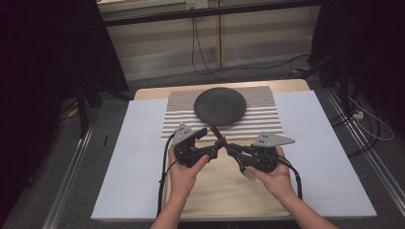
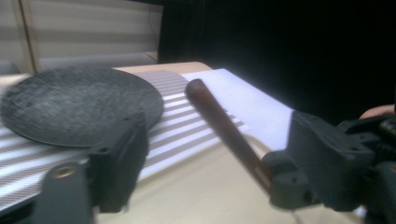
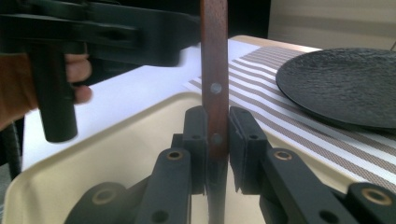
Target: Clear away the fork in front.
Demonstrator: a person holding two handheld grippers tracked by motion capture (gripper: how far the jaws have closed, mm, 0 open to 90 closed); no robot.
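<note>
While right gripper clamps fork, tray rim seems near.

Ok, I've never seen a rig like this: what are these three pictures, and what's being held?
No robot arm: a person holds a two-jaw hand tool in each hand. The high view looks down on the table: left gripper, right gripper. The other two views come from cameras riding on each gripper. On the table lie a white sheet, a cream tray, a striped placemat and a round dark textured plate. The right gripper's jaws are shut on a fork with a brown wooden handle. The left gripper's jaws stand open beside that handle.
</note>
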